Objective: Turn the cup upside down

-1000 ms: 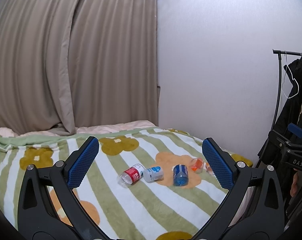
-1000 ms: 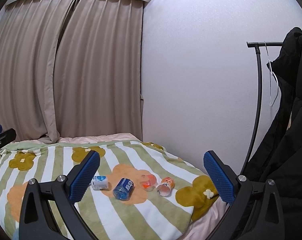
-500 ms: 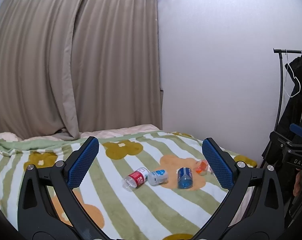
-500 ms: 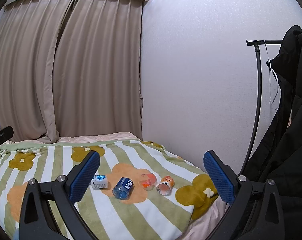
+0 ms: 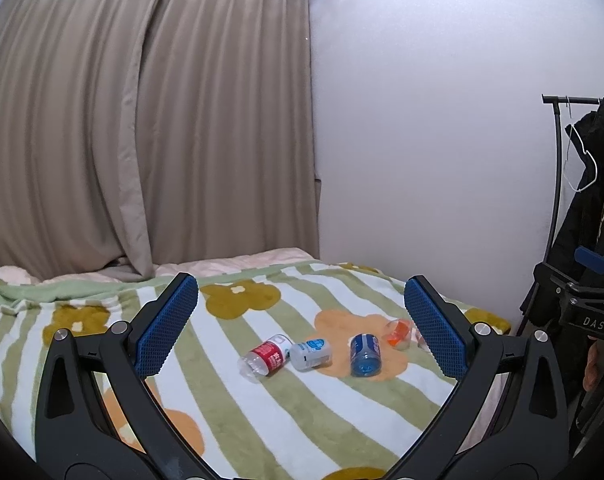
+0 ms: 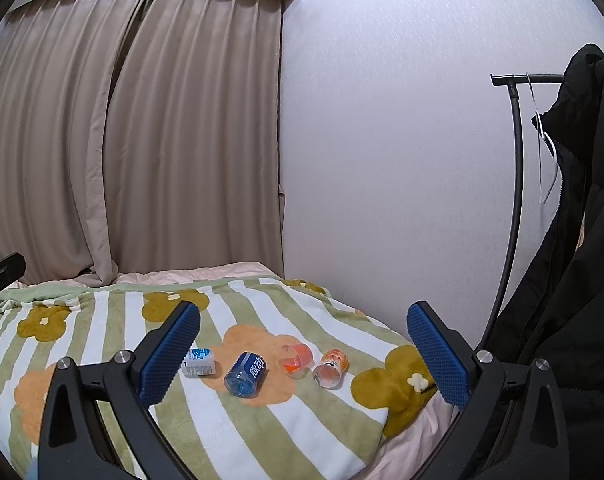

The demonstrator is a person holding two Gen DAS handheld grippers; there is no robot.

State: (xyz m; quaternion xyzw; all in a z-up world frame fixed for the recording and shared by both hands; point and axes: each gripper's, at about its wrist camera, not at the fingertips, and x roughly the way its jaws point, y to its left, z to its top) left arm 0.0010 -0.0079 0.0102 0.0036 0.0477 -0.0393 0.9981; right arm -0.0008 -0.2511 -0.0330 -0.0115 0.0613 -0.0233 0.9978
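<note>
Beige curtains (image 5: 142,120) fill the left of the frame, plain white wall (image 5: 422,140) on the right. Bed (image 6: 238,270) across the bottom with a green-striped flower blanket (image 5: 230,412). Black coat rack (image 6: 516,160) with dark jackets (image 6: 574,280) far right.

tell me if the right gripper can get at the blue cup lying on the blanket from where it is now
Probably yes. The right gripper is open and empty, and the blue cup lies on its side on the blanket, with nothing in between. It is well short of the cup, and a white cup lies close beside.
</note>
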